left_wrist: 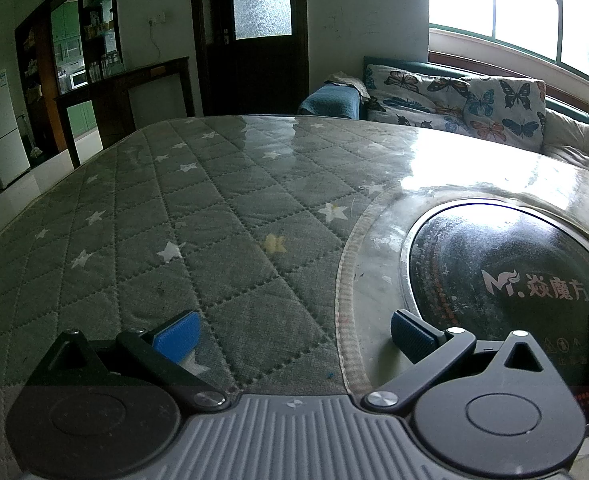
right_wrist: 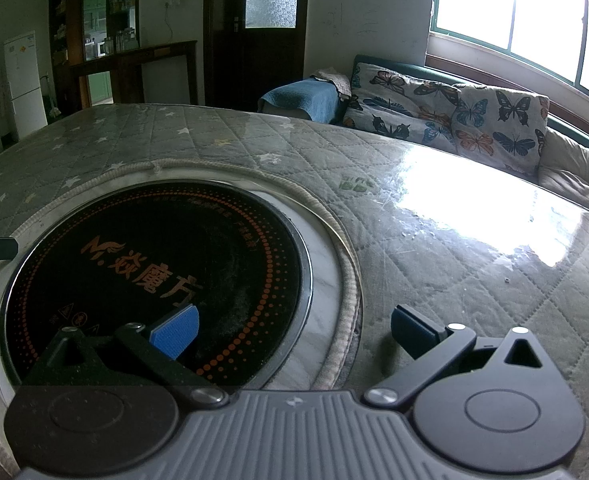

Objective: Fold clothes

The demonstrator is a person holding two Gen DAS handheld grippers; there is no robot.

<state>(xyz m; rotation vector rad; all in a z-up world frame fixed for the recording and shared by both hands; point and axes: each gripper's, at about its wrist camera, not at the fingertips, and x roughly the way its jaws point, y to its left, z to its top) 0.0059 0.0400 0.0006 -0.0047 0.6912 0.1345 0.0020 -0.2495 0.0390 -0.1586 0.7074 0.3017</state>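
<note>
My left gripper (left_wrist: 294, 330) hangs spread and empty over the grey star-quilted table cover (left_wrist: 166, 216). Centre, the round black glass cooktop (right_wrist: 162, 268) sits in its cut-out. My right gripper (right_wrist: 294, 330) is splayed too, holding nothing. No clothes on the table; perhaps the blue cloth (right_wrist: 306, 98) by the butterfly-print sofa (right_wrist: 454, 116)? Folding hasn't begun, I judge. Plenty of open room up to the far edge.

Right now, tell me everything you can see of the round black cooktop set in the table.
The cooktop is a glossy black disc, flush in a pale ring cut out of the quilted star-print table cover. It bears a logo with Chinese characters, orange dotted rings and small warning symbols near its front edge. Dusty streaks mark it. Nothing rests on it.
</note>
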